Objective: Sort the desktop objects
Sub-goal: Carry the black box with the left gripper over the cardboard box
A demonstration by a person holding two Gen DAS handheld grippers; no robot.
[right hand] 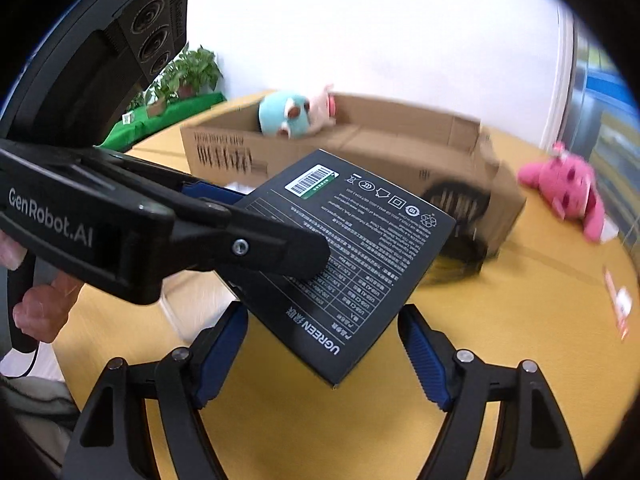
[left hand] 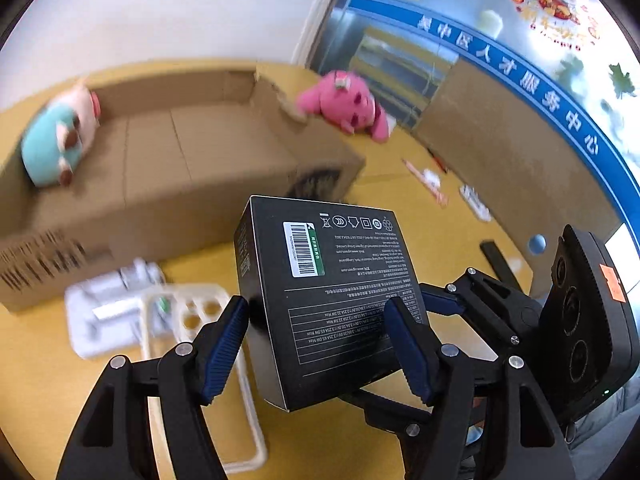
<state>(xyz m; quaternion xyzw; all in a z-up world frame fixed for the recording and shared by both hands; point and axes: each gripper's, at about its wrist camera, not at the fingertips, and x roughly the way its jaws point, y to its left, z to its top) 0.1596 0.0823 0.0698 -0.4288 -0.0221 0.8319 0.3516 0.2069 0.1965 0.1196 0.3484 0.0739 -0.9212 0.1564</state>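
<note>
Box: the black box (left hand: 332,280) is held up off the table (left hand: 384,184), tilted, with its barcode face towards both cameras, on the near side of the carton (left hand: 180,152).
Left gripper: the left gripper (left hand: 316,308) has its jaws clamped on the box. 1 pad (left hand: 224,344) presses its narrow side, and the other lies against the opposite side. In the right wrist view, 1 finger crosses the printed face.
Right gripper: 1 corner of the box sits between the jaws of the right gripper (right hand: 322,312), which stand wide. Whether its pads (right hand: 424,356) press the box cannot be told.
Carton: open-topped, it lies along the table's far edge.
Blue plush (left hand: 52,144): inside the carton, at its left end.
Pink plush (left hand: 344,104): on the table by the carton's right end, towards the far edge.
White items (left hand: 120,308): blurred, on the table just in front of the carton's left part.
Small items (left hand: 432,184): scattered towards the table's right edge, too blurred to name.
</note>
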